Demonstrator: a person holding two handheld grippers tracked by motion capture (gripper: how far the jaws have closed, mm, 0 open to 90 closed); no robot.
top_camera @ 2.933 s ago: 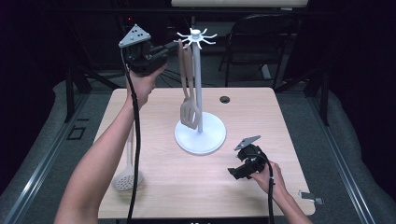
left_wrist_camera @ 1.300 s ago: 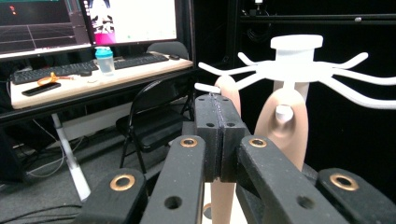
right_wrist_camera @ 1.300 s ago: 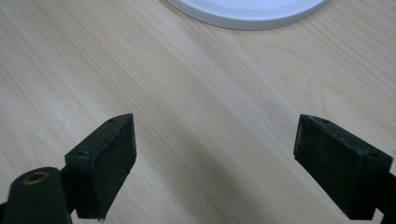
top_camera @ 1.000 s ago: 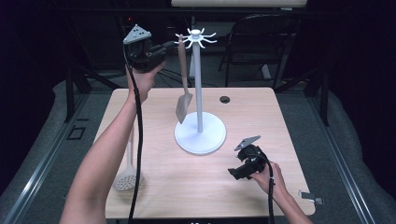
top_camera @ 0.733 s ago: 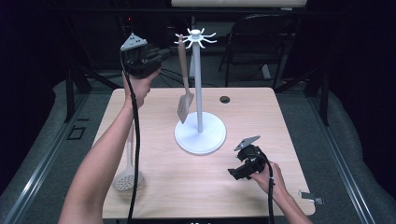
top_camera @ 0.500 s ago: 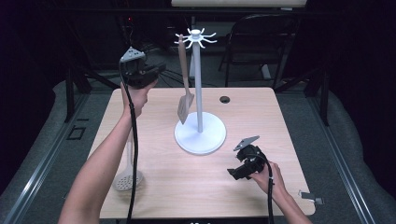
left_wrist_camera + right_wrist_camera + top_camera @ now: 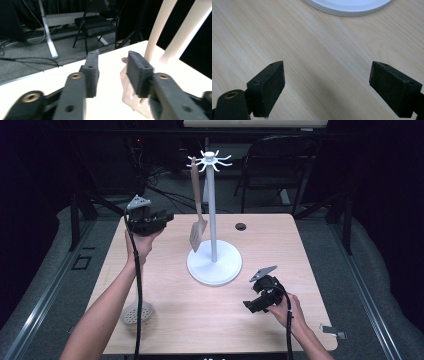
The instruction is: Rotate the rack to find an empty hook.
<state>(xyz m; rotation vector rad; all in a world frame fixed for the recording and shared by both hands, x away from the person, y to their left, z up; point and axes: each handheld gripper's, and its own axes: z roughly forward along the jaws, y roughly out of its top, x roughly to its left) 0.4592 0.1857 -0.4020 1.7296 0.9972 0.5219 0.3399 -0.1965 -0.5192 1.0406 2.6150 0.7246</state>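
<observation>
A wooden slotted spatula (image 7: 197, 231) hangs by its handle from a hook of the white utensil stand (image 7: 212, 210). My left gripper (image 7: 166, 216) hovers to the left of it, apart from it, above the table's far left. Its jaws have just been opening and are open with nothing between them (image 7: 112, 60); the spatula blade (image 7: 128, 96) shows behind the right jaw. My right gripper (image 7: 251, 304) rests low at the table's front right, open (image 7: 327, 72) over bare wood, with the stand's base (image 7: 348, 6) just beyond it.
A round perforated skimmer head (image 7: 136, 312) lies on the wooden table (image 7: 190, 320) by the left forearm. A black grommet (image 7: 241, 226) sits behind the stand. A small metal clip (image 7: 332, 331) lies at the front right edge. A folding chair (image 7: 280, 165) stands beyond the table.
The left gripper let go of the spatula handle at the hook, came down and to the left, and its jaws opened. The spatula now hangs free. The right gripper stayed put.
</observation>
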